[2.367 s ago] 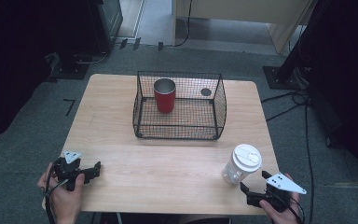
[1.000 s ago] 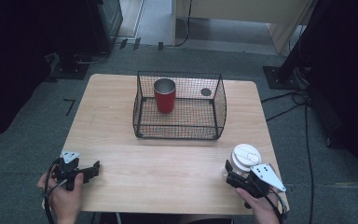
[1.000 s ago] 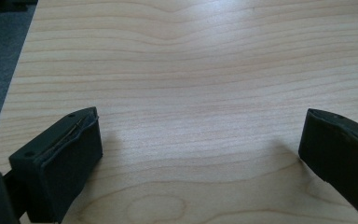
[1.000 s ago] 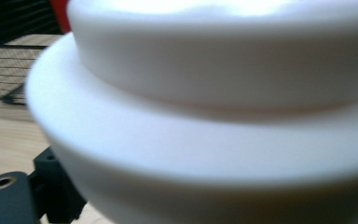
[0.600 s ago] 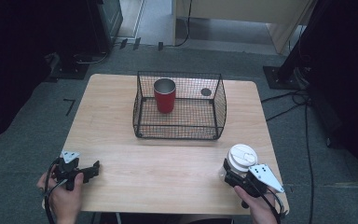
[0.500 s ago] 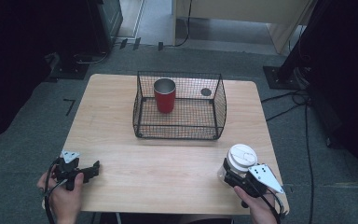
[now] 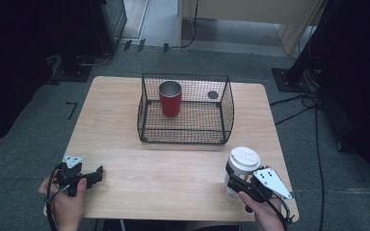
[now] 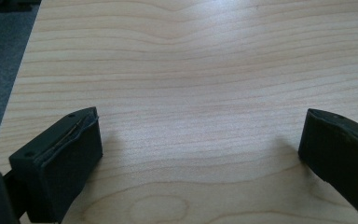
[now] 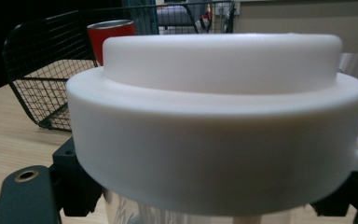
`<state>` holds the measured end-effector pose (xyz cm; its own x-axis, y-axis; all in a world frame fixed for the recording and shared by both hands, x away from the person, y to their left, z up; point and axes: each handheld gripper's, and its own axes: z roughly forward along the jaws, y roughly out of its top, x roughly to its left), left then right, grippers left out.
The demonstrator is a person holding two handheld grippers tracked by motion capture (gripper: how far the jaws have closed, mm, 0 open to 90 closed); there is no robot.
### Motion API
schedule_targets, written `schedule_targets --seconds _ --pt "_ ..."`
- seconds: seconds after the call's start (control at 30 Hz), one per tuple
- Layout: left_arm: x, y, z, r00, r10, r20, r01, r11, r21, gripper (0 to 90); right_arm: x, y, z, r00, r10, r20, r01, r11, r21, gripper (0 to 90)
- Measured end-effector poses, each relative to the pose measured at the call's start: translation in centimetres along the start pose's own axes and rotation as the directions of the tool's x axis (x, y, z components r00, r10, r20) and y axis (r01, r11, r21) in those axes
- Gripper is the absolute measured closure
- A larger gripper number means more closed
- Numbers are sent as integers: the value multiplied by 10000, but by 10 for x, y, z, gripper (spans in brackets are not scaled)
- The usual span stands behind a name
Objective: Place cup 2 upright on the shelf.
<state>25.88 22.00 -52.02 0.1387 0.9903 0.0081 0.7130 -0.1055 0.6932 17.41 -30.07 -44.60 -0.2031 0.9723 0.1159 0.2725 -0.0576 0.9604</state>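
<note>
A: Count: two cups. A white-lidded clear cup (image 7: 242, 166) sits near the table (image 7: 173, 168)'s right front edge, the right gripper (image 7: 235, 179) straddling its body; whether it pinches, I can't tell.

B: A red cup (image 7: 169, 98) stands inside one wire basket (image 7: 183, 137). The left gripper (image 7: 98, 174) gapes wide over bare wood, front-left.

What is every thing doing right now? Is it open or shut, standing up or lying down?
Clear cup: upright on the table, white lid on.
Right gripper: jaws around the clear cup, below its lid.
Left gripper: open, nothing between its jaws.
Red cup: upright in the basket, no lid.
Wire basket: upright, open on top.
</note>
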Motion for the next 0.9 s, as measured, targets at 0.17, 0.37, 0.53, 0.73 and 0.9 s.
schedule_targets --seconds 0.17,0.37,0.53,0.73,0.9 --pt "0 0 0 10000 -1 1 1 10000 -2 0 6 6 3 9999 120 -83 -122 9997 -215 158" --pt "0 0 0 10000 -5 0 5 10000 -5 0 13 13 7 9999 60 -83 -65 9983 -583 158" --pt "0 0 0 10000 -6 -4 6 10000 -6 0 18 18 11 9999 -120 -40 117 9976 -683 158" --pt "0 0 0 10000 -1 -15 1 10000 0 0 25 22 16 9992 -373 -119 366 9977 -564 158" --pt "0 0 0 10000 2 -18 -2 10000 1 0 31 27 20 9988 -361 -316 336 9964 -775 158"
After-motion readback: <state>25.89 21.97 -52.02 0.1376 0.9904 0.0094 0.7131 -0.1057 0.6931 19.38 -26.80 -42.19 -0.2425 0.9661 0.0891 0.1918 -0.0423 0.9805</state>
